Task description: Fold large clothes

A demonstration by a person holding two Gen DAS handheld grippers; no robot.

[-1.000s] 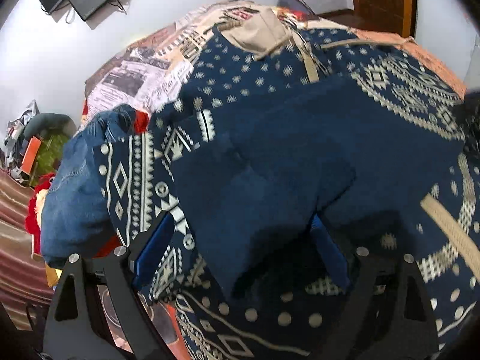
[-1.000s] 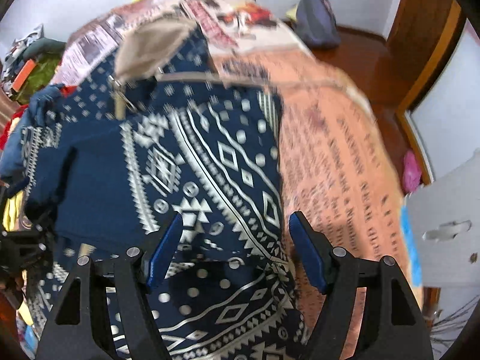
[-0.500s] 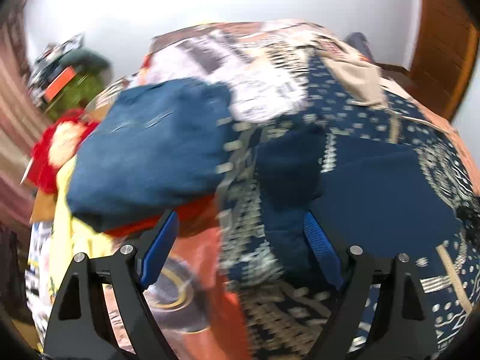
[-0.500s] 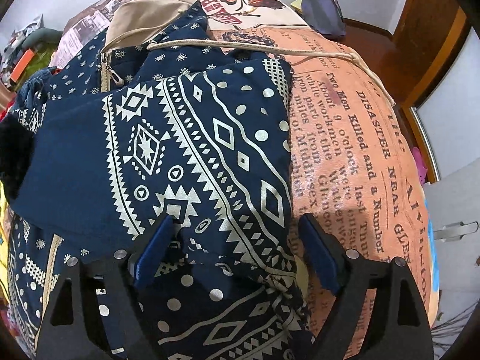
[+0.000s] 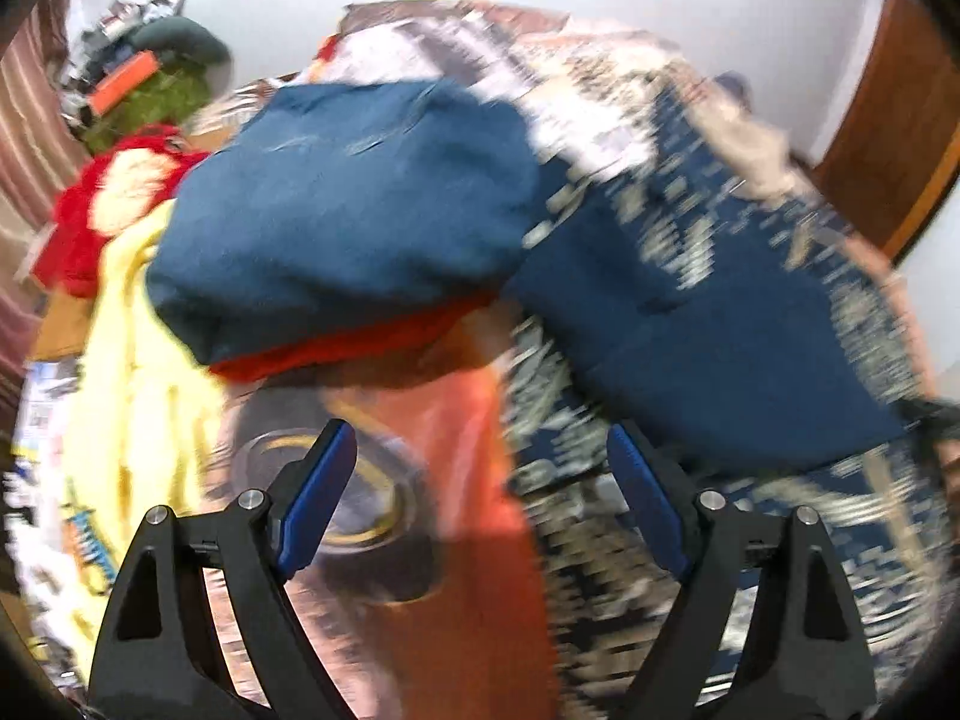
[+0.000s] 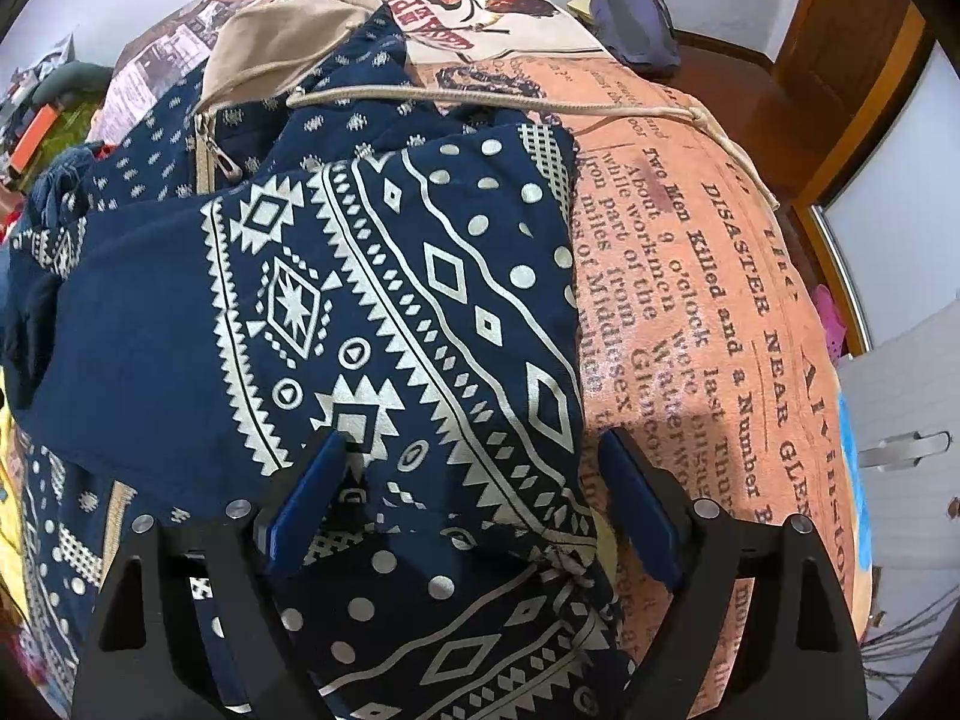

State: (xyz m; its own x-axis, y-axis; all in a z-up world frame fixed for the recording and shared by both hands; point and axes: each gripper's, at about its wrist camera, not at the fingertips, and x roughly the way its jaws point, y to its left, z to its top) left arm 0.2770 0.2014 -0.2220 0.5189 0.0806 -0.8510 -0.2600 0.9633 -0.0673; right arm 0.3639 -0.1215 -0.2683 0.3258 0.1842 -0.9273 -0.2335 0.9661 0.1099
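- Swinging off the hoodie (image 5: 738, 324), the left gripper (image 5: 480, 498) now looks at bare bedspread (image 5: 474, 420), where a second ago it had dark cloth between its jaws; its jaws stand wide apart with nothing in them.
- Left view, blurred: a jeans pile (image 5: 342, 216) lies just beyond the gripper on red cloth, with a yellow garment (image 5: 138, 372) to its left. The hoodie lies at the right, its plain inner side turned up over the patterned part, which suggests a sleeve or side already folded in.
- My guess is that this hand let go so as to reach for a fresh edge.
- Right view, sharp: the right gripper (image 6: 474, 510) hovers over the hoodie's patterned fold, jaws spread wider than a second ago, no pad pressing on cloth.
- The fold's edge runs beside the newsprint bedspread, and the tan hood (image 6: 288, 42) and drawstring (image 6: 480, 102) lie beyond, toward the bed's head.
- This hand seems parked over the fold to keep it flat or take the hem next.
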